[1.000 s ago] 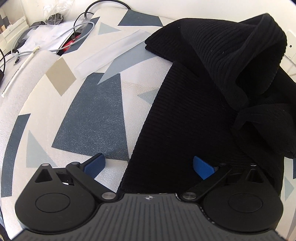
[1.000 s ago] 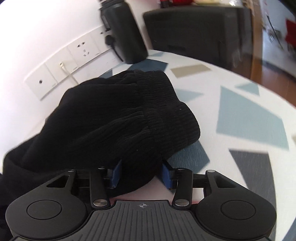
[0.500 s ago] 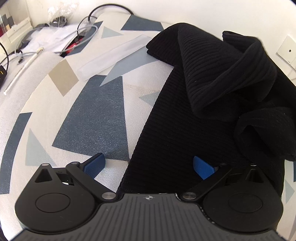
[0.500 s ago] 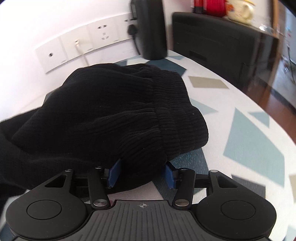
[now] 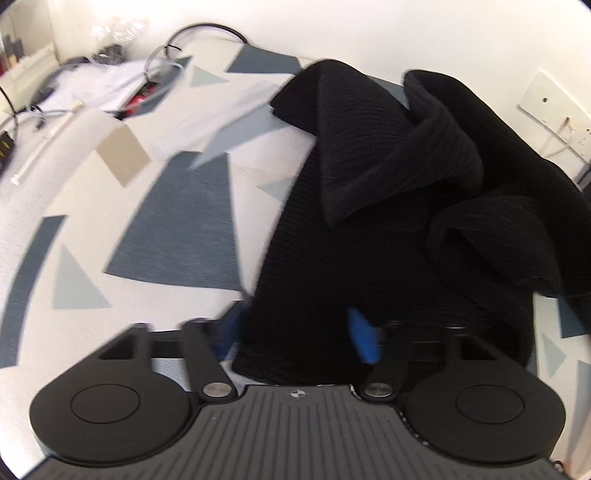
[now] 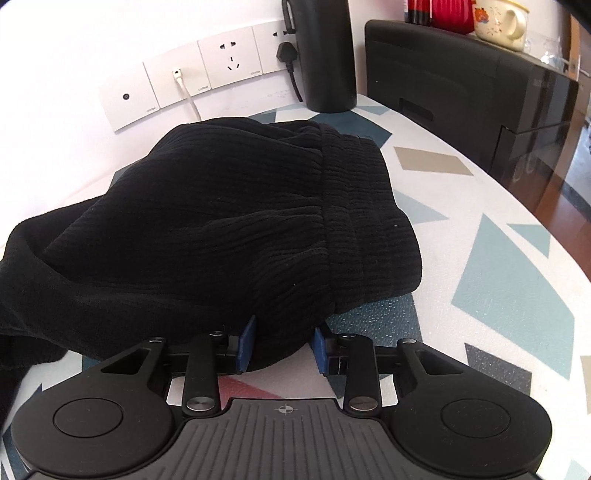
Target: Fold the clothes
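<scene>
A black ribbed garment (image 5: 369,221) lies crumpled on the patterned table cover (image 5: 166,229), with folds heaped at the back right. My left gripper (image 5: 297,334) stands over its near hem. Its jaws are closing, the hem's left edge lies between the blue pads (image 5: 364,341), and the view is blurred. In the right wrist view the same garment (image 6: 240,221) shows its ribbed cuff band bunched up. My right gripper (image 6: 282,347) is closing, and its blue pads (image 6: 245,345) press on a fold of this cloth from both sides.
Cables and white papers (image 5: 110,85) clutter the back left. Wall sockets (image 6: 229,59), a black cylinder (image 6: 325,55) and a black cabinet (image 6: 461,74) bearing a mug (image 6: 498,18) stand behind the garment. The table's edge (image 6: 535,206) curves down the right side.
The left jaws have narrowed around the garment's hem, and the heaped fold has shifted toward the left. The right gripper has rolled level and its pads have drawn in on the cloth.
</scene>
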Demonstrator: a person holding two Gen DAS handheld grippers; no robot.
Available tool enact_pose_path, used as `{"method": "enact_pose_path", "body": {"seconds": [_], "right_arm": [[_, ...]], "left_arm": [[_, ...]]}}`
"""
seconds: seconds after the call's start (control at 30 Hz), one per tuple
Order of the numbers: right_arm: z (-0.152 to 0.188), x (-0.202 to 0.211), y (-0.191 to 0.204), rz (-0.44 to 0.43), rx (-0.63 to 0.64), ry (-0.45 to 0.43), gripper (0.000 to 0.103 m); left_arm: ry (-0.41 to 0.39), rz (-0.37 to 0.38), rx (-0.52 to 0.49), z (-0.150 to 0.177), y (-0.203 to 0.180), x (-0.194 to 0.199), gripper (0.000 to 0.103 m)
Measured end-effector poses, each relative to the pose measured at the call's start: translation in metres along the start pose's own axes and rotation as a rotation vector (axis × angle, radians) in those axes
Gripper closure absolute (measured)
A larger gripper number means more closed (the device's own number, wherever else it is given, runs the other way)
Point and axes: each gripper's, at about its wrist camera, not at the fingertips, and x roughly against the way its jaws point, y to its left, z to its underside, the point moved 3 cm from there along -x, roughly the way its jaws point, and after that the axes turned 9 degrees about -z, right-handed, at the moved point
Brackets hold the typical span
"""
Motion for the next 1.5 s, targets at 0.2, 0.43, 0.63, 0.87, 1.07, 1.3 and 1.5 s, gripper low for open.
{"method": "enact_pose_path", "body": {"seconds": [0.2, 0.43, 0.63, 0.87, 1.07, 1.3, 1.5], "right_arm": [[0.000, -0.002, 0.000, -0.007, -0.005, 0.003, 0.072], [0.007, -0.002, 0.011, 0.003, 0.074, 0.020, 0.072], [0.012, -0.002, 0.022, -0.033, 0.109, 0.052, 0.071], [0.021, -0.006, 0.053, -0.076, 0.199, 0.074, 0.075], [-0.003, -0.020, 0.050, 0.011, 0.200, 0.003, 0.087], [-0.046, -0.045, 0.026, 0.136, 0.148, -0.028, 0.090], [-0.040, -0.027, 0.035, 0.167, 0.193, 0.019, 0.057]], "left_arm": [[-0.056, 0.023, -0.105, 0.005, -0.027, 0.008, 0.087], [-0.093, 0.013, -0.030, 0.009, -0.008, 0.021, 0.088], [-0.097, -0.046, 0.052, 0.019, 0.052, 0.029, 0.088], [-0.138, -0.244, 0.120, 0.031, 0.110, 0.041, 0.088], [-0.118, -0.283, 0.165, 0.038, 0.129, 0.041, 0.088], [-0.134, -0.344, 0.233, 0.037, 0.144, 0.044, 0.088], [-0.121, -0.294, 0.193, 0.042, 0.147, 0.039, 0.086]]}}
